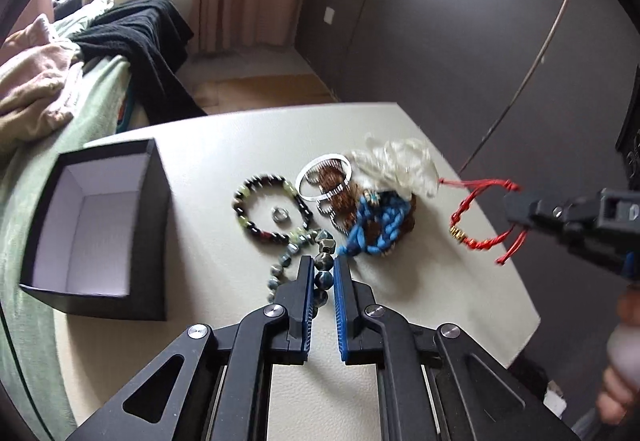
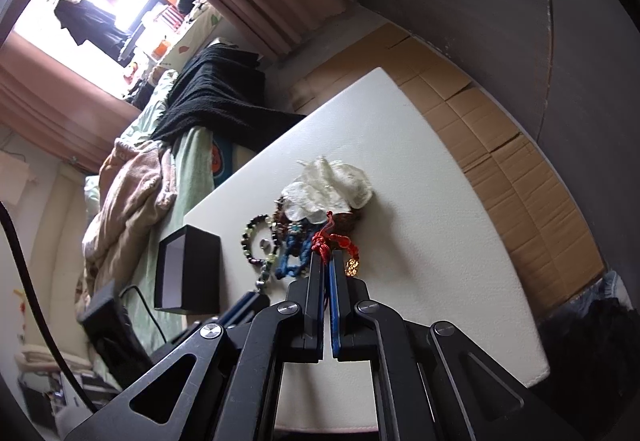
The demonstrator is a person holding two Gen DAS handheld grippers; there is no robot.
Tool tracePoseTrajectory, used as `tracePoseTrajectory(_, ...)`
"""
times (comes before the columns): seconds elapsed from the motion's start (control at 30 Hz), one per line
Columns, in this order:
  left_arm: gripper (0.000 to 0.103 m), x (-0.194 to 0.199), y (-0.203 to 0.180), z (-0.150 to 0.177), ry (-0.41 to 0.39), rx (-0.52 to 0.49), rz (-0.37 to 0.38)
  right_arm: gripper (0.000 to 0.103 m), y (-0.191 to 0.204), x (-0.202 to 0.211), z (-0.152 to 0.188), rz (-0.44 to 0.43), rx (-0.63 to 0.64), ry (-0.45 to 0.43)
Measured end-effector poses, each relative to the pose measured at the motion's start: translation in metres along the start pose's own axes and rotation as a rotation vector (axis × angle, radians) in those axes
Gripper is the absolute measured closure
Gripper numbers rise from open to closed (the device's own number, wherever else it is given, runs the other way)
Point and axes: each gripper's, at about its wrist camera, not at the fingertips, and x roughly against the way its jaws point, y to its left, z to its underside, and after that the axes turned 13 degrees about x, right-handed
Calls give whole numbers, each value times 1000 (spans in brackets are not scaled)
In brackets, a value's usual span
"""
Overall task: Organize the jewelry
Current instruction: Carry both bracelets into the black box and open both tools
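A pile of jewelry lies on a white table [image 1: 420, 301]. My left gripper [image 1: 323, 261] is closed around a strand of blue-grey stone beads [image 1: 322, 273] at the table. A dark bead bracelet [image 1: 272, 207] rings a small silver ring [image 1: 280, 215]. Beside them lie a white bangle [image 1: 304, 185], a blue braided piece [image 1: 376, 229] and white fabric [image 1: 400, 165]. My right gripper [image 2: 329, 259] is shut on a red cord bracelet [image 1: 476, 217] and holds it above the table's right edge; the bracelet also shows in the right wrist view [image 2: 332, 243].
An open black box [image 1: 96, 229] with a white inside stands on the table's left part, also visible in the right wrist view [image 2: 188, 269]. A bed with green cover and clothes [image 1: 48, 89] lies to the left. A dark wall [image 1: 460, 21] stands behind.
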Motion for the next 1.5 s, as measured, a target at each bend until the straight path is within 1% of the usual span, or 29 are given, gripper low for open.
tracePoseTrajectory(0.13, 93, 19, 14, -12, -35, 52, 29, 99, 13, -2, 1, -40, 28, -23)
tracePoseTrajectory(0.3, 93, 43, 28, -25, -98, 100, 58, 99, 29, -8, 2, -99, 39, -43)
tracePoseTrajectory(0.53, 93, 71, 52, -38, -184, 178, 99, 99, 64, -25, 2, -190, 75, -62)
tracePoseTrajectory(0.63, 93, 80, 64, -42, -210, 205, 103, 99, 81, -36, 2, -219, 94, -61)
tracePoseTrajectory(0.67, 93, 83, 70, -44, -233, 218, 108, 99, 85, -39, 3, -224, 99, -59)
tracePoseTrajectory(0.77, 93, 89, 85, -50, -289, 228, 69, 99, 98, -48, 5, -226, 118, -49)
tracePoseTrajectory(0.83, 93, 89, 96, -54, -293, 250, 70, 99, 108, -54, 3, -234, 131, -43)
tracePoseTrajectory(0.93, 92, 81, 119, -64, -237, 337, 56, 99, 126, -61, 0, -242, 169, -50)
tracePoseTrajectory(1.03, 91, 82, 138, -66, -213, 408, 76, 99, 142, -68, 0, -269, 197, -50)
tracePoseTrajectory(1.1, 83, 87, 147, -67, -221, 439, 82, 99, 152, -72, 0, -283, 214, -46)
tracePoseTrajectory(1.13, 67, 91, 151, -67, -229, 452, 84, 99, 158, -75, 0, -290, 223, -41)
tracePoseTrajectory(1.17, 46, 96, 156, -66, -245, 469, 88, 99, 162, -77, 0, -293, 232, -36)
tracePoseTrajectory(1.2, 37, 102, 161, -65, -277, 489, 89, 99, 168, -80, -1, -299, 243, -29)
tracePoseTrajectory(1.23, 23, 108, 164, -63, -307, 502, 86, 99, 173, -83, -1, -304, 252, -24)
tracePoseTrajectory(1.27, 17, 114, 166, -62, -342, 514, 79, 99, 177, -86, -2, -306, 259, -19)
tracePoseTrajectory(1.3, 16, 120, 168, -61, -367, 519, 72, 99, 183, -89, -4, -313, 265, -14)
tracePoseTrajectory(1.37, 16, 125, 172, -60, -377, 520, 67, 99, 190, -93, -7, -333, 266, -11)
tracePoseTrajectory(1.4, 16, 125, 174, -60, -374, 520, 63, 97, 192, -97, -8, -344, 268, 0)
tracePoseTrajectory(1.47, 16, 122, 174, -60, -362, 519, 52, 61, 192, -108, -6, -331, 268, 51)
tracePoseTrajectory(1.5, 16, 121, 174, -60, -356, 519, 50, 31, 188, -110, -3, -309, 248, 56)
